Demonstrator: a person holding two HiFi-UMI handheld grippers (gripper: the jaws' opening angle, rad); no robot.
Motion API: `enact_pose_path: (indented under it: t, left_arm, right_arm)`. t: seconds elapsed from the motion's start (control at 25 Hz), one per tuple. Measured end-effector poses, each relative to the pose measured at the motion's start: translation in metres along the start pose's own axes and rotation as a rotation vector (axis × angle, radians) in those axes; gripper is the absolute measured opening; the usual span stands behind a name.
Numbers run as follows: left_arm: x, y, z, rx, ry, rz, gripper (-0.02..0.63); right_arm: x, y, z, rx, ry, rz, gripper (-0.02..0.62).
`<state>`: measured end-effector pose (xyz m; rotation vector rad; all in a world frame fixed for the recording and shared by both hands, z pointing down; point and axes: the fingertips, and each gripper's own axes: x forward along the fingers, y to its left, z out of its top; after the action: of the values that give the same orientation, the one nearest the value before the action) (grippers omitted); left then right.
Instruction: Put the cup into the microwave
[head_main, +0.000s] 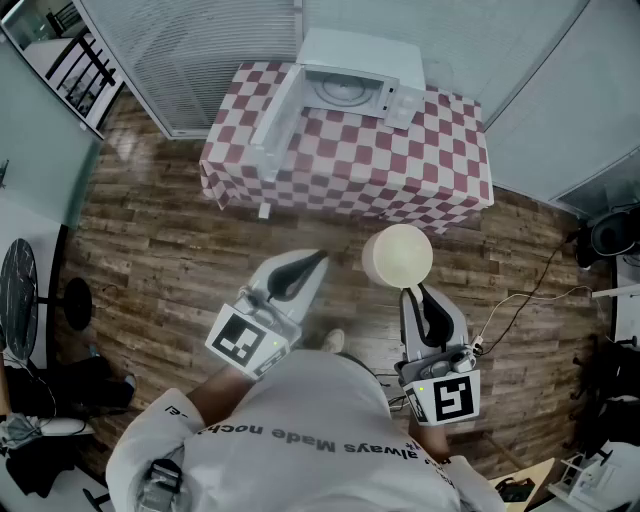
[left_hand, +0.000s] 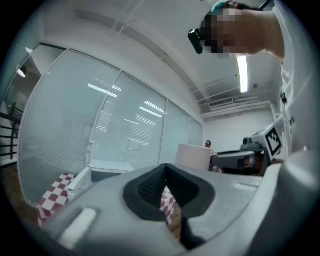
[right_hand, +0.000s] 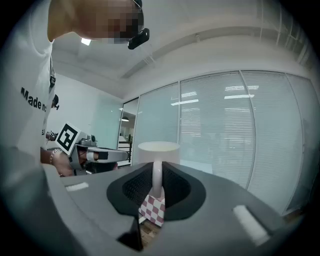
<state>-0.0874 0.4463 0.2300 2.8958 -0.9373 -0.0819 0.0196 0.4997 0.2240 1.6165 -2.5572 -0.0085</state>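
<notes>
A cream cup (head_main: 397, 255) hangs in the air above the wooden floor, short of the table, with my right gripper (head_main: 412, 292) shut on its handle. In the right gripper view the cup (right_hand: 158, 152) stands upright just beyond the jaws, and its handle runs down between the pads. The white microwave (head_main: 345, 85) stands on the red-and-white checkered table (head_main: 400, 160), its door (head_main: 275, 112) swung open to the left. My left gripper (head_main: 313, 260) is shut on nothing, held left of the cup. The left gripper view shows the cup (left_hand: 194, 156) to its right and the microwave (left_hand: 107, 170) ahead.
Glass walls with blinds (head_main: 200, 50) stand behind the table. A black fan (head_main: 20, 300) is on the floor at far left. Cables (head_main: 520, 300) and dark equipment (head_main: 610, 235) lie on the floor at right. Bare wooden floor (head_main: 170, 250) lies between me and the table.
</notes>
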Motion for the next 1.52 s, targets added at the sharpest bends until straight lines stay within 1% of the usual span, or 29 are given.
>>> enact_pose_path:
  t: [0.44, 0.76, 0.96, 1.2, 1.52]
  left_arm:
    - [0.025, -0.021, -0.003, -0.004, 0.003, -0.012, 0.005]
    - [0.043, -0.043, -0.013, -0.023, 0.006, -0.009, 0.005]
    - [0.046, -0.045, -0.020, -0.038, 0.017, -0.001, 0.005]
    - [0.056, -0.022, -0.021, -0.039, 0.025, 0.008, 0.005]
    - [0.076, 0.042, -0.009, -0.034, 0.012, 0.002, 0.005]
  right_arm:
    - [-0.014, -0.020, 0.004, 0.002, -0.040, 0.028, 0.048]
    - [-0.030, -0.040, -0.005, -0.007, -0.026, 0.037, 0.048]
    - [-0.030, -0.044, -0.012, 0.003, -0.021, 0.054, 0.048]
    - [-0.004, -0.050, -0.011, 0.000, -0.020, 0.065, 0.048]
    - [0.065, -0.054, 0.002, -0.019, -0.031, 0.073, 0.047]
